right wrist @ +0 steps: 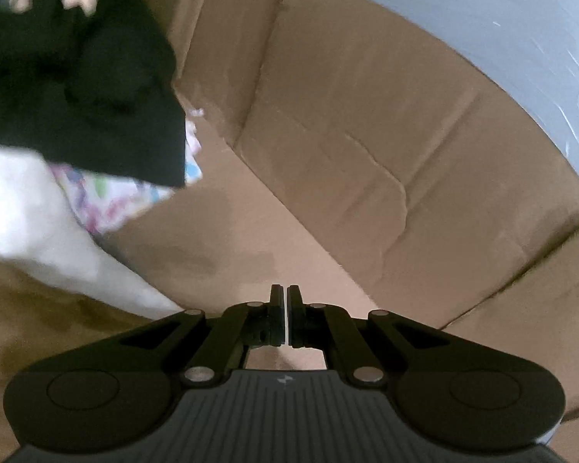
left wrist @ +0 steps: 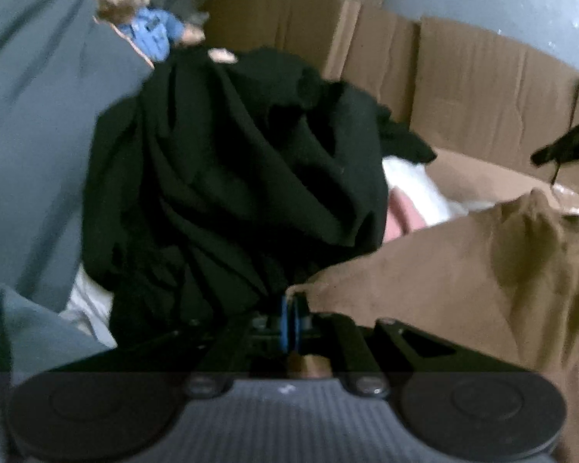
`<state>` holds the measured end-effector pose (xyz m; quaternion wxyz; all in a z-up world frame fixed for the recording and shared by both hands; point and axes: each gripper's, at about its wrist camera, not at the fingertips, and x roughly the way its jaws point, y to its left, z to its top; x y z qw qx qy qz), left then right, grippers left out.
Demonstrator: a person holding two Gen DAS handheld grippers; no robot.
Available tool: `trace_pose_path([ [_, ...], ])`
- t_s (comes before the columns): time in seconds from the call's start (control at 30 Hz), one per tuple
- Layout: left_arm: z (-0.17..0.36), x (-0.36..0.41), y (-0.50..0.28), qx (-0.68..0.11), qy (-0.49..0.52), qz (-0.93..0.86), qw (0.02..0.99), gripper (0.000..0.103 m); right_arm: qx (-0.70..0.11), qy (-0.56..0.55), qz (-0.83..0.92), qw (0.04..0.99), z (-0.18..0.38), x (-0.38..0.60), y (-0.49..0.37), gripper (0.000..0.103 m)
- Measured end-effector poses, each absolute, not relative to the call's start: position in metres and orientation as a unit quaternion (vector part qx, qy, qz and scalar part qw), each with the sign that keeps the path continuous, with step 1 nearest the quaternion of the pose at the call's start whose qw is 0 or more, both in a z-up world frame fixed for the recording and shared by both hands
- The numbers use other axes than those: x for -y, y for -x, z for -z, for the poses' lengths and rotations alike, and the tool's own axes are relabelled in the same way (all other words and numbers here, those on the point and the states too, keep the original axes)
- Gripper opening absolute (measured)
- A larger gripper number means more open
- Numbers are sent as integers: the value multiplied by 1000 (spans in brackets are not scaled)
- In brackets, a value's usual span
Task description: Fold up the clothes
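Note:
A black garment [left wrist: 231,177] lies bunched in the middle of the left wrist view, and its folds run down into my left gripper [left wrist: 291,308]. The blue pads [left wrist: 285,320] are shut on that black cloth. The corner of a tan garment [left wrist: 463,281] reaches the fingertips from the right. In the right wrist view my right gripper [right wrist: 286,297] is shut with nothing between its fingers, above the floor of a cardboard box [right wrist: 366,146]. The black garment [right wrist: 77,88] hangs at the upper left there. The tan garment [right wrist: 31,308] sits at the lower left.
White cloth [right wrist: 38,212] and a patterned cloth [right wrist: 112,196] lie under the black garment. A teddy bear in a blue shirt [left wrist: 135,11] sits behind it. Grey bedding [left wrist: 31,135] spreads to the left. Cardboard walls [left wrist: 482,88] stand at the back and right.

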<state>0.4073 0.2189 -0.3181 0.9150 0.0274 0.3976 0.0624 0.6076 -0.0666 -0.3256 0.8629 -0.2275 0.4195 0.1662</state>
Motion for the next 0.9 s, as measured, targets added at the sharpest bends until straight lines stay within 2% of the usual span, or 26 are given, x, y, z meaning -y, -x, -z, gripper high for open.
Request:
trace_pose_path([
  [0.03,317,-218,-407,-401,-28,-62,914,10,-420,220,-175,863,317,71,-605,3],
  [0.1,312,-216,-404,-405,-27,-64,912,19,-422,204,-191,862,301,81,-601,19],
  [0.13,309,-214,-401,-405,-27,-67,911,23,-424,196,-197,862,293,88,-598,31],
  [0.17,307,-213,-398,-405,-26,-70,911,27,-425,187,-204,862,285,96,-596,37],
  [0.3,302,-209,-382,-408,-27,-70,910,30,-429,170,-215,861,263,121,-589,39],
  [0.4,299,-213,-360,-405,10,-89,910,30,-439,164,-209,859,265,131,-588,41],
  [0.5,294,-215,-332,-395,76,-119,908,31,-459,122,-201,856,282,136,-593,41],
  [0.57,293,-206,-317,-389,106,-143,904,40,-475,95,-195,853,297,136,-598,41],
  [0.67,301,-193,-303,-386,150,-161,896,39,-497,76,-183,845,321,129,-607,41],
  [0.83,305,-169,-310,-386,83,-136,909,39,-514,65,-172,838,346,116,-623,41],
  [0.9,312,-170,-309,-393,96,-125,906,39,-521,63,-164,835,354,114,-630,41],
])
